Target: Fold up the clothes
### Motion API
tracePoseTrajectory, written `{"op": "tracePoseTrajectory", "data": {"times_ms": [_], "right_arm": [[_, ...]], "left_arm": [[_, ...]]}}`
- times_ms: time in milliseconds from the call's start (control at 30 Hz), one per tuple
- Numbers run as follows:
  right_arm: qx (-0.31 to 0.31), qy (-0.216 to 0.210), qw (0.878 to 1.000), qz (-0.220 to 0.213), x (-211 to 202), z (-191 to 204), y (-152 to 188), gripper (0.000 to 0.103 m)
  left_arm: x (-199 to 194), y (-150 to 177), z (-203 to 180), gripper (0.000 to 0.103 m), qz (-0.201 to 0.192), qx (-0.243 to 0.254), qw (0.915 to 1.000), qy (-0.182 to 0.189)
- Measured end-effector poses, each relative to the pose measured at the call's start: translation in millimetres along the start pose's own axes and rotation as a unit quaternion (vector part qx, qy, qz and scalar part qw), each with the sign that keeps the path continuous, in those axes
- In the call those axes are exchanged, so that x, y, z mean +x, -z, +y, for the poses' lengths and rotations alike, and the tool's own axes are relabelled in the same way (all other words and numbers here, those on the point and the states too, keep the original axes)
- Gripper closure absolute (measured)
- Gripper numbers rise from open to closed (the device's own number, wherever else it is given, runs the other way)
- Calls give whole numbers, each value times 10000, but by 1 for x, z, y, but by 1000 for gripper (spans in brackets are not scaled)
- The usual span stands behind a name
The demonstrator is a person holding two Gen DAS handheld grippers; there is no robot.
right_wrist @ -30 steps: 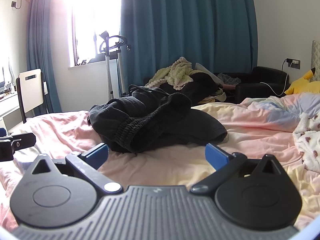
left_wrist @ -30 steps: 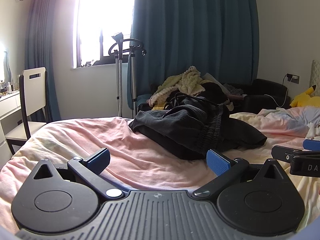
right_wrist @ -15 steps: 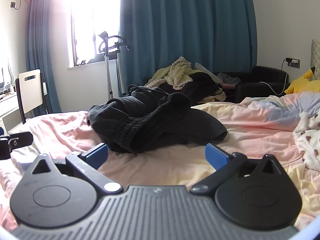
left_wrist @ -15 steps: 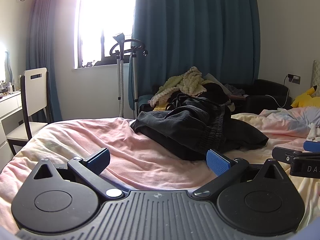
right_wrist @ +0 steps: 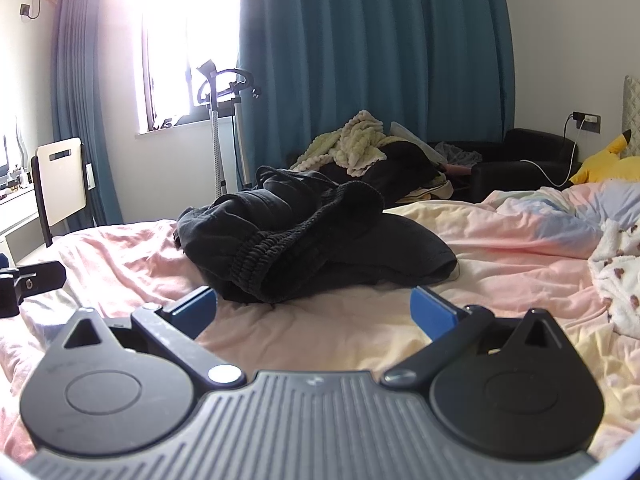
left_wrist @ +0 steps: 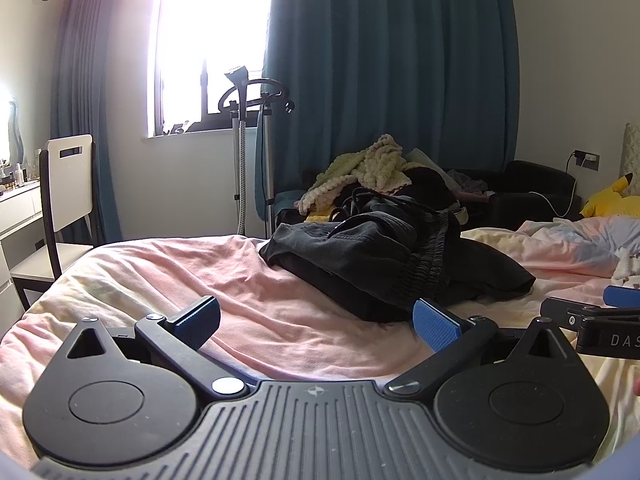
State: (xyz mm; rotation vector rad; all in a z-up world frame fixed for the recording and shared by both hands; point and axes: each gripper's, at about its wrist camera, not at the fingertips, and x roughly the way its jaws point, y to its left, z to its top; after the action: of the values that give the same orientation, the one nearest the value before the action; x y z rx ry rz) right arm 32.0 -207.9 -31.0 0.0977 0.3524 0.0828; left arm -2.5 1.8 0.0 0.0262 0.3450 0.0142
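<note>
A crumpled black garment with a ribbed elastic waistband (left_wrist: 392,256) lies in a heap on the pink and yellow bed sheet (left_wrist: 248,280). It also shows in the right wrist view (right_wrist: 304,236). My left gripper (left_wrist: 316,322) is open and empty, low over the sheet, just short of the heap. My right gripper (right_wrist: 314,310) is open and empty, close in front of the waistband. Each gripper shows at the edge of the other's view: the right one (left_wrist: 600,320) and the left one (right_wrist: 28,284).
Behind the bed a dark sofa (right_wrist: 520,160) carries a pile of clothes and a pale knitted blanket (left_wrist: 368,168). A garment steamer stand (left_wrist: 244,152) and a white chair (left_wrist: 68,192) stand by the window. A white fleece (right_wrist: 620,280) lies on the bed's right.
Both grippers have crept slightly nearer the black garment. Their jaws stay open.
</note>
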Motion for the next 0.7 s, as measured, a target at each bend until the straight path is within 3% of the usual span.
{"op": "tracePoseTrajectory", "data": {"times_ms": [700], "right_arm": [[5, 4, 10000, -15, -1, -4, -1, 0]], "left_arm": [[-1, 0, 1, 0, -7, 3, 10000, 48]]}}
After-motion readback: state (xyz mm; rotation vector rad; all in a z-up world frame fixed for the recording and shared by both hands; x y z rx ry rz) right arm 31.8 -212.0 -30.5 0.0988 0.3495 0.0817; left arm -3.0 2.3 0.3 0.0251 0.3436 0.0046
